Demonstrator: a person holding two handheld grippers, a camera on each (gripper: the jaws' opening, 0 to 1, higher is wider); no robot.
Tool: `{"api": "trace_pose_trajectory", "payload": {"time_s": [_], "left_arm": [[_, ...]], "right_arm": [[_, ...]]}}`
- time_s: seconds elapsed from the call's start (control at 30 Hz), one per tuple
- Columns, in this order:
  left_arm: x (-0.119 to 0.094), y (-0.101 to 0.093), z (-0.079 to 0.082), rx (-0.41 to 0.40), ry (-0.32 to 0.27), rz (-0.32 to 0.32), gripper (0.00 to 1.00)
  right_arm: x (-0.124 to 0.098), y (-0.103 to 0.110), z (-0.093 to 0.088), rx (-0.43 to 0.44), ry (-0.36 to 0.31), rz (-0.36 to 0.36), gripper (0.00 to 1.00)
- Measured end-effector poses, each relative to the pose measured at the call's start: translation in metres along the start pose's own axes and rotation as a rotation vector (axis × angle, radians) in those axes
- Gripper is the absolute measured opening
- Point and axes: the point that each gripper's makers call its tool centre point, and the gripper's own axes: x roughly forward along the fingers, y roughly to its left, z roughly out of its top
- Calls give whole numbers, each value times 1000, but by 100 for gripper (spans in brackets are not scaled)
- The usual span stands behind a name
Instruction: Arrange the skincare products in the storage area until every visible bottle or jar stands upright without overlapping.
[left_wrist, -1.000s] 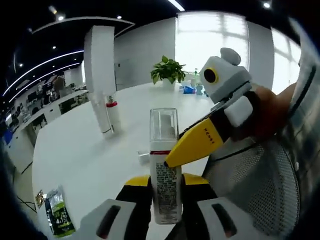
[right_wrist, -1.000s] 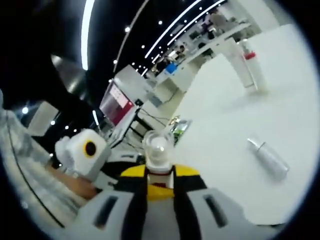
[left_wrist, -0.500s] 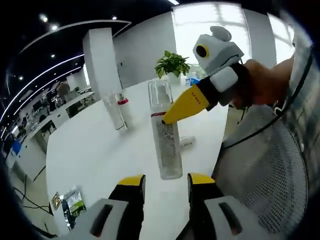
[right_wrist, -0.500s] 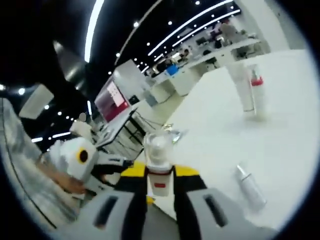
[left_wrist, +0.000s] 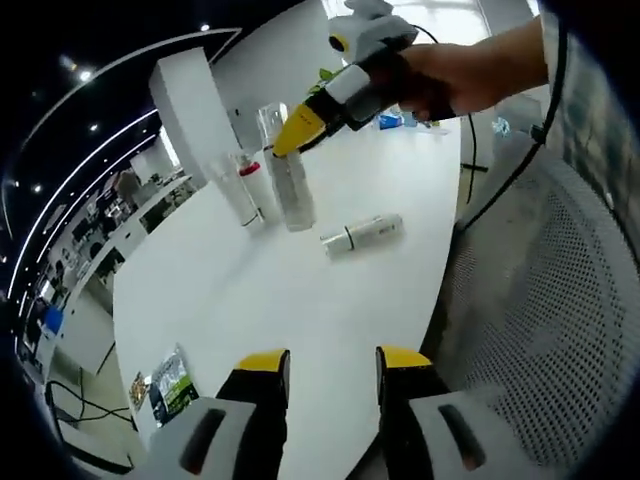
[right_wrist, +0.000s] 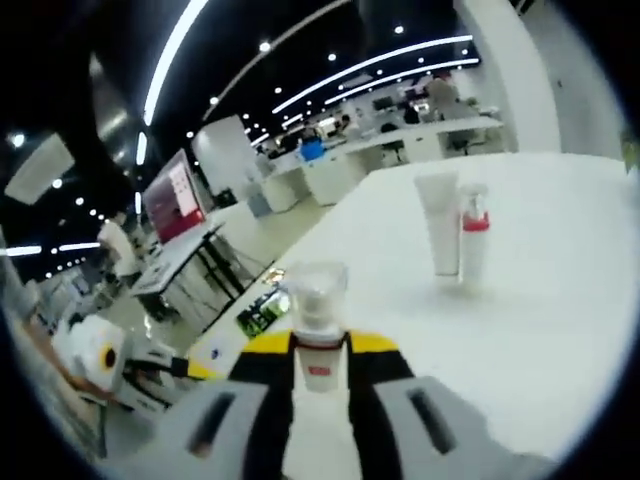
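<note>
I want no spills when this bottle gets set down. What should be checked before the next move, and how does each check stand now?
1. right gripper shut on the clear bottle: ok.
2. Clear bottle roughly upright: ok.
3. Its base resting on the table: cannot tell.
4. Clear of the white tube and red-collared pump bottle: close beside them; contact cannot tell.
5. left gripper open, holding nothing: ok.
6. All bottles upright: not ok; white bottle lies on its side.

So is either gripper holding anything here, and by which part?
The right gripper is shut on the clear bottle, gripping near its cap end. The left gripper is open and holds nothing.
</note>
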Motion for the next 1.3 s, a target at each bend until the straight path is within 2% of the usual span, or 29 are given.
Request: {"api": "trace_pose_trajectory", "payload": {"time_s": [0.07,0.2,0.3,0.33,0.4,0.5,0.53,0.63,0.93,1.03,1.17,1.3], "left_arm": [[-2,5,-2,2,-3,14,28],[-3,11,-17,-30,32,26,28],[0,20,-18,-156,18,54,28],[1,21,-18,-174,23,55,28],[-2,23,-19,-158,22,72,28],[-1,23,-22,-134,30,81,27],[1,20,-30,-145,71,67,27],[1,22,-34,-137,85,76,27],[2,17,-47,-134,158,54,27],[2,14,-54,-115,204,35,20],[3,14,-54,-127,199,34,20],[3,12,-58,-122,224,25,20]], "right_arm": [[5,-5,3,-26,1,-14,17],[12,-17,8,-63,-1,-45,17],[18,-29,9,-79,6,-73,17],[21,-35,9,-84,8,-85,17],[25,-45,9,-88,13,-106,17],[32,-61,10,-42,15,-136,17],[37,-69,11,-33,16,-151,17],[44,-82,13,-28,23,-177,17],[64,-104,22,-37,20,-216,17],[71,-110,21,-58,27,-230,17],[78,-120,16,-74,42,-253,17],[83,-131,14,-50,39,-274,17]]}}
